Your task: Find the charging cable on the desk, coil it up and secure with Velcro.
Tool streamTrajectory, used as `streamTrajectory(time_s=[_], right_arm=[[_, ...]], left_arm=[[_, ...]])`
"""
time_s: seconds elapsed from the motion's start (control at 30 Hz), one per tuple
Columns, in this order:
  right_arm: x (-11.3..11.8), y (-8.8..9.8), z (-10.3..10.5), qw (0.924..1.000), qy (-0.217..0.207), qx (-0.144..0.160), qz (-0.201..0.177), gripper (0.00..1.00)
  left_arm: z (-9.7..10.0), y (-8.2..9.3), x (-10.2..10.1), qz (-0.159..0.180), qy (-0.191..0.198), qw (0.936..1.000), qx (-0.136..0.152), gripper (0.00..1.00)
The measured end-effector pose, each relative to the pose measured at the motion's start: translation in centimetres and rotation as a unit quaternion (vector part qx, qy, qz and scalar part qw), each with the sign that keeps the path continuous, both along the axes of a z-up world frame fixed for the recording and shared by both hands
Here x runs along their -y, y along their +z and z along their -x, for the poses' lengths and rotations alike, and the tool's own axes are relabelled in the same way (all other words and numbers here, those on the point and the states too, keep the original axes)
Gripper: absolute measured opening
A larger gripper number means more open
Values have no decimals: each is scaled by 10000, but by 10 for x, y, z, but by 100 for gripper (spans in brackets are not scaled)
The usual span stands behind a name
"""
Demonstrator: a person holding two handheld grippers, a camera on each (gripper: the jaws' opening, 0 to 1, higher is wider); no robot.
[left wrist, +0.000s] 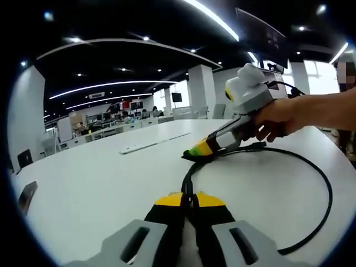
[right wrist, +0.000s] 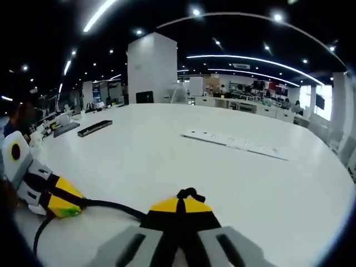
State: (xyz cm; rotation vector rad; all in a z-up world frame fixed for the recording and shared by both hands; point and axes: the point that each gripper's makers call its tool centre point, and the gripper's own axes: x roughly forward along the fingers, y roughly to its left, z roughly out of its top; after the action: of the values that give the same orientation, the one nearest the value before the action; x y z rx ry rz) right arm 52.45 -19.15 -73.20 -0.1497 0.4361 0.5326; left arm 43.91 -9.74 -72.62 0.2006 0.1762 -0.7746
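A black charging cable lies on the white table in a wide loop. In the left gripper view my left gripper is shut on a stretch of the cable close to the camera. The cable runs from there up to my right gripper, held by a hand, which is shut on the cable too. In the right gripper view my right gripper pinches the cable, with a short knotted black end poking out past its tips. My left gripper sits low at the left, the cable stretched between the two.
A long flat white strip lies mid-table. A black bar and a dark flat device lie far across. A dark slab rests near the table's left edge. A person sits at the left. Office desks and pillars stand beyond.
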Motion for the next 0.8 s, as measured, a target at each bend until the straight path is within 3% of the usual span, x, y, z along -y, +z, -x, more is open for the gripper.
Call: streamTrajectory(time_s=[0.17,0.3,0.47,0.5,0.8], right_arm=[[4,7,5,9999,14,95,-95,3],[6,24,9,9990,47,399,-170,3],[5,37,13,9981,71,533,-290,6],[5,47,17,9972,101,681,-304,6],[6,76,25,9931,103,1071,-475,16]], left_arm=[[0,0,0,-9,5,10000,17,7],[0,0,0,3,7,10000,8,7],[0,1,1,12,9,10000,-2,7],[0,1,0,13,9,10000,-4,7],[-1,-1,0,13,7,10000,-3,7]])
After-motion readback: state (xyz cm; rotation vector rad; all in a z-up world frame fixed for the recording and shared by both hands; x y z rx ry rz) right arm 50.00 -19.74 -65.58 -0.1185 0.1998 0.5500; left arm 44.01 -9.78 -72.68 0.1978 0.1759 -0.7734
